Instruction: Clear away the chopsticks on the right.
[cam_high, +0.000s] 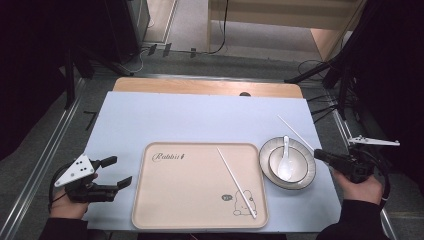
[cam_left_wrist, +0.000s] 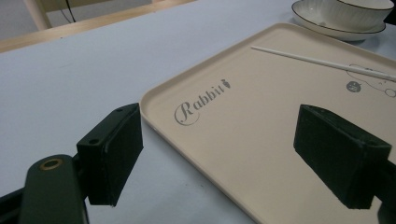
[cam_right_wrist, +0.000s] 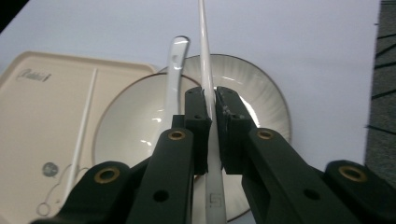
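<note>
While the right gripper (cam_right_wrist: 209, 100) pinches a white chopstick (cam_right_wrist: 204, 51), the left gripper (cam_high: 119, 171) waits spread.

Right fingers (cam_right_wrist: 196, 122) pressed onto the chopstick, which runs out beyond their tips over the plate (cam_right_wrist: 267, 88); bowl (cam_high: 286, 163) and spoon (cam_right_wrist: 173, 74) just left of those fingers; left fingers (cam_left_wrist: 114, 151) wide apart, holding nothing, over the tabletop (cam_high: 165, 117) at the near corner of the tray (cam_left_wrist: 243, 121); second chopstick (cam_left_wrist: 322, 61) lies on the tray beyond them.
</note>
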